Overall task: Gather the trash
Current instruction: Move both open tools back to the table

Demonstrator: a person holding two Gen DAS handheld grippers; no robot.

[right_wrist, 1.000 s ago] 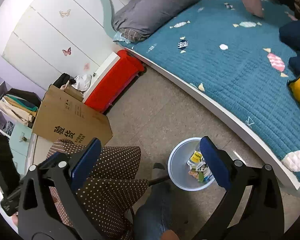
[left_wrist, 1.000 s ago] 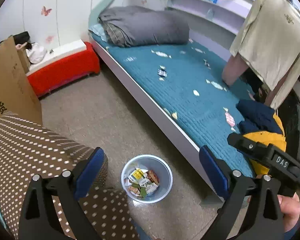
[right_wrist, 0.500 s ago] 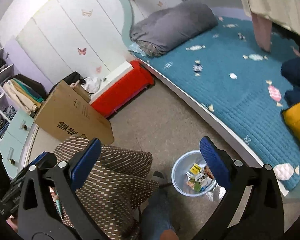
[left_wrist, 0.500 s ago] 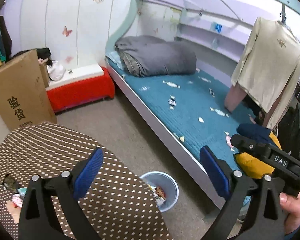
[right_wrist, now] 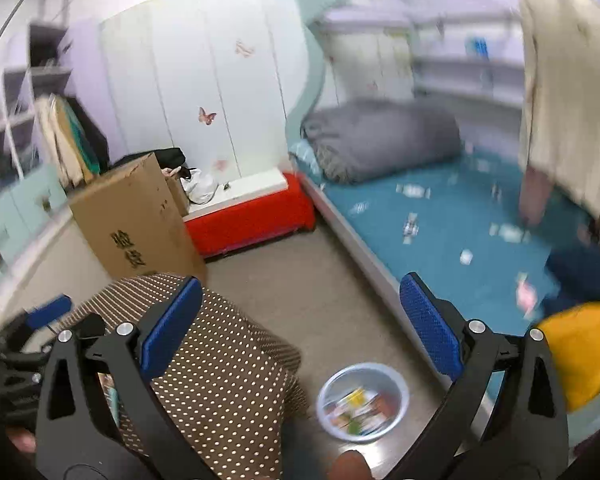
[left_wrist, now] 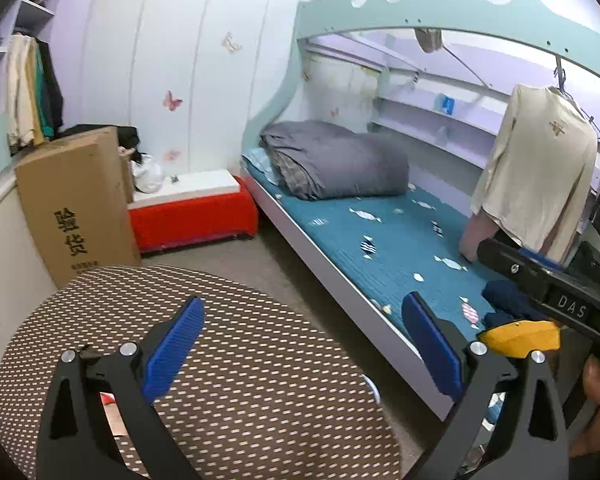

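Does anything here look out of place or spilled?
Nothing looks spilled. The trash sits inside the bin on the floor beside the bed. Only some scraps lie on the dotted table, under the left gripper.

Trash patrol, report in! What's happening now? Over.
Left hand-held gripper open, empty. Right hand-held gripper open, empty. Bin on floor beside bed, wrappers inside. Polka-dot table close by the bin.

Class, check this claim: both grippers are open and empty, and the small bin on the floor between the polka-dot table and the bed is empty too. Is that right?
Not quite. The left gripper and right gripper are open and empty, but the bin is not: the right wrist view shows wrappers inside it, on the floor between the polka-dot table and the bed.
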